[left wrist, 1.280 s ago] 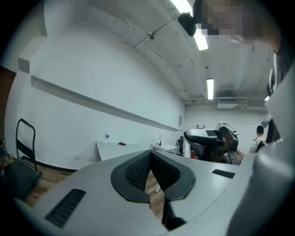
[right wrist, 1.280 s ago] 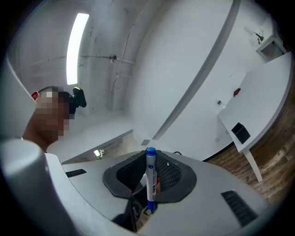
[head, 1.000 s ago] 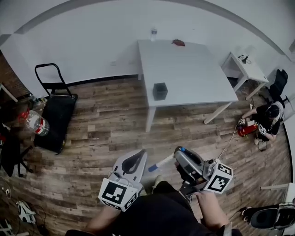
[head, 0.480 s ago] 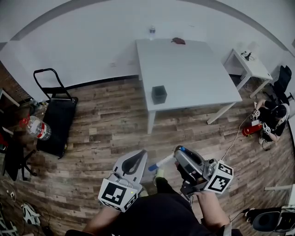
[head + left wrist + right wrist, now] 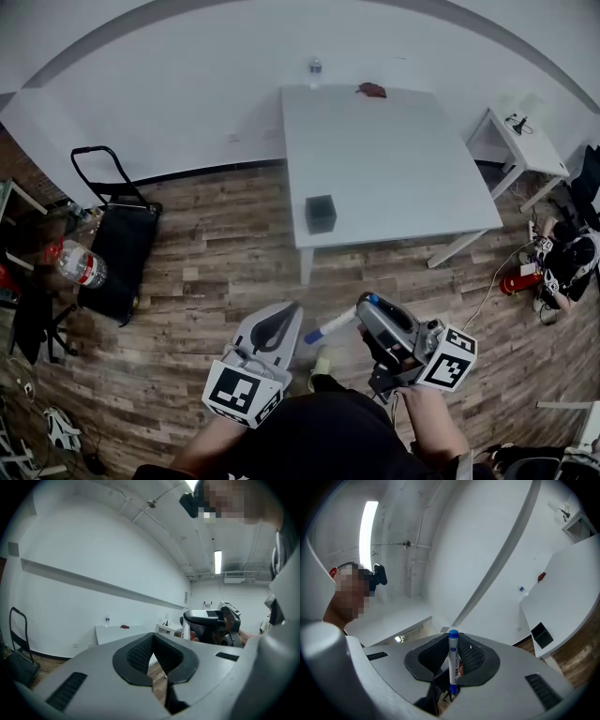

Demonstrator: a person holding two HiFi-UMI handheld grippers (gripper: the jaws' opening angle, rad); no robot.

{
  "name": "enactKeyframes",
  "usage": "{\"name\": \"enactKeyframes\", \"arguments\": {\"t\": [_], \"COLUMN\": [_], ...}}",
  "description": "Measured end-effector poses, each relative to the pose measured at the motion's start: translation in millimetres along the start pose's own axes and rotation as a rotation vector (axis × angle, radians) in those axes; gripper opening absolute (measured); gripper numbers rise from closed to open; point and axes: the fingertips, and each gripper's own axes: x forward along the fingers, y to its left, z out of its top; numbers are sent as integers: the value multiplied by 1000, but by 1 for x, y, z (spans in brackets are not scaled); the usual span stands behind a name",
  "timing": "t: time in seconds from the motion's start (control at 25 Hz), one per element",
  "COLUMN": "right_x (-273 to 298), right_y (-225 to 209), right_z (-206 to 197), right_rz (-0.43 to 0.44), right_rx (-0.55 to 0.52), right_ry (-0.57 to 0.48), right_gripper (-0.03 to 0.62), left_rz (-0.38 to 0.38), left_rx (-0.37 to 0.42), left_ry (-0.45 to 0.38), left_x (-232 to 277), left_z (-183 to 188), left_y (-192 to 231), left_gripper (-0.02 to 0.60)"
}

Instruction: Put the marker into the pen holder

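Note:
A black square pen holder (image 5: 321,214) stands near the front left corner of the white table (image 5: 394,159), well ahead of me. My right gripper (image 5: 367,302) is low in the head view, shut on a white marker (image 5: 331,326) with a blue cap that sticks out to the left. In the right gripper view the marker (image 5: 453,660) stands upright between the pads, and the pen holder (image 5: 542,634) shows far off at the right. My left gripper (image 5: 289,311) hangs beside it, shut on nothing, its pads (image 5: 140,656) meeting.
A black hand cart (image 5: 117,234) and a water bottle (image 5: 75,264) are at the left. A small white side table (image 5: 520,141) and a person sitting on the floor (image 5: 562,272) are at the right. A bottle (image 5: 315,67) and a red item (image 5: 371,90) sit at the table's far edge.
The table and pen holder have slid lower in the head view, so they look nearer. Both grippers keep their pose, and the marker stays held.

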Motion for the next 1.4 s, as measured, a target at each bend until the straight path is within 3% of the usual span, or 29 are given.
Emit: {"name": "enactKeyframes", "arguments": {"t": [0.56,1.0,1.4], "right_x": [3,18,71], "right_y": [-59,-110,-169], "right_z": [61,86,104], "right_rz": [30,-60,-170], "right_rx": [4,3,-73], "right_ry": [-10,-37,-27], "right_gripper": [71,71,71], "left_rz": [47,38,19], "left_rx": [23,16,13], "left_ry": [14,24,26], "left_x": [75,116,164], "left_z": [18,21,31], "left_y": [0,20,77], "left_gripper": [6,6,6]}}
